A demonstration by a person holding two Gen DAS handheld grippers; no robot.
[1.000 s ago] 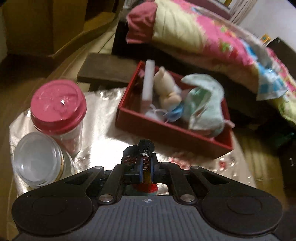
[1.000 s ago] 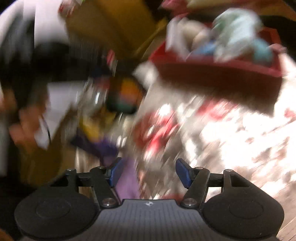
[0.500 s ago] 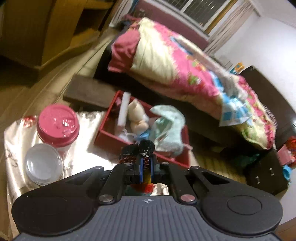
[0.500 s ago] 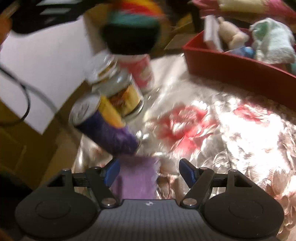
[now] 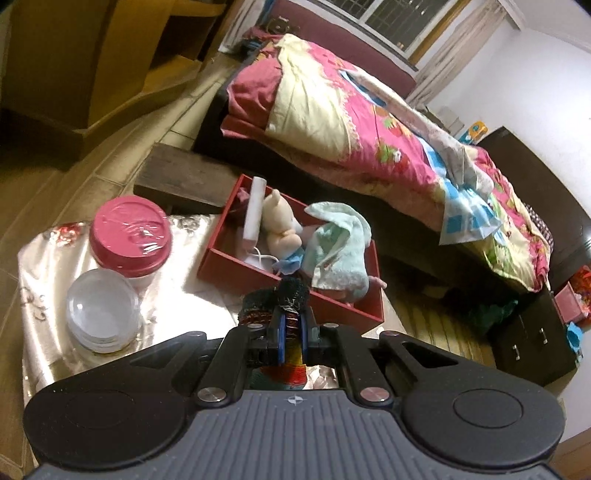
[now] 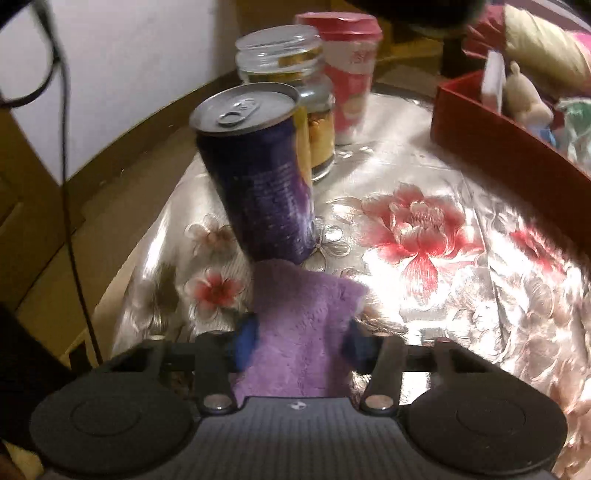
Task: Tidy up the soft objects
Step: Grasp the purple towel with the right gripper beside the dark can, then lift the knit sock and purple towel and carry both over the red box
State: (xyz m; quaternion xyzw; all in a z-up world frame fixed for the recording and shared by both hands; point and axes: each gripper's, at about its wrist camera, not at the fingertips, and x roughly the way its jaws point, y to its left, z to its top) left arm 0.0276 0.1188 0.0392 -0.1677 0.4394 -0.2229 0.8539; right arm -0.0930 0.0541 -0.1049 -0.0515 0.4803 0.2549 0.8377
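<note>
While the left gripper [image 5: 291,334] clamps a striped knitted toy [image 5: 275,302], the right gripper's [image 6: 301,338] jaws straddle a purple plush cloth [image 6: 299,332].
Purple can [image 6: 258,177] at twelve o'clock; label writing unreadable.

A dim bedroom with warm indoor light. A low bed [image 5: 369,122] with a pink and cream patterned quilt [image 5: 388,133] runs along a barred window [image 5: 384,22] with pale curtains [image 5: 461,40], beside white walls [image 5: 524,85]. The floor [image 5: 110,147] is tan tile, with yellow wooden furniture [image 5: 92,55] to the left and a dark cabinet [image 5: 532,332] at the right.
</note>
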